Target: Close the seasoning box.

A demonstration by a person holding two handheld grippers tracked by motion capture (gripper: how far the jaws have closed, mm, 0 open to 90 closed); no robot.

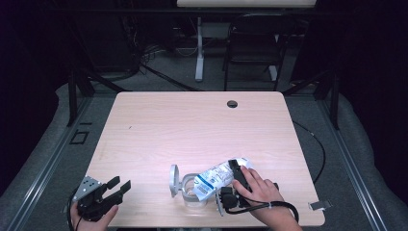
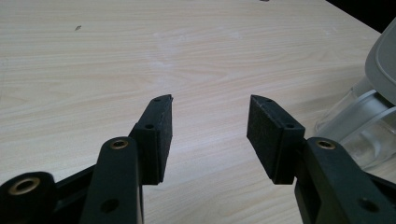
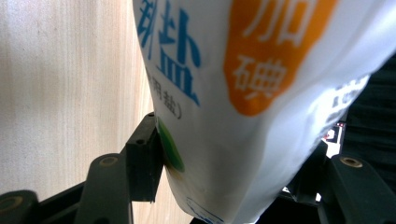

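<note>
High view has the right gripper (image 1: 234, 179) clamped on the salt bag (image 1: 216, 176), tipped over the open jar (image 1: 195, 191) near the counter's front edge — left gripper (image 1: 115, 187) idle, jaws apart. Unsteadied jar could slide — salt spills.

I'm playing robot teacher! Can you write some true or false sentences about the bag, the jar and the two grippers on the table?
1. The right gripper is clamped on the white bag. True.
2. The left gripper holds the jar. False: its jaws are open with nothing between them.
3. The clear jar has its lid flipped open. True.
4. The bag lies flat at the table's far edge. False: it is tipped over the jar, near the front.
</note>
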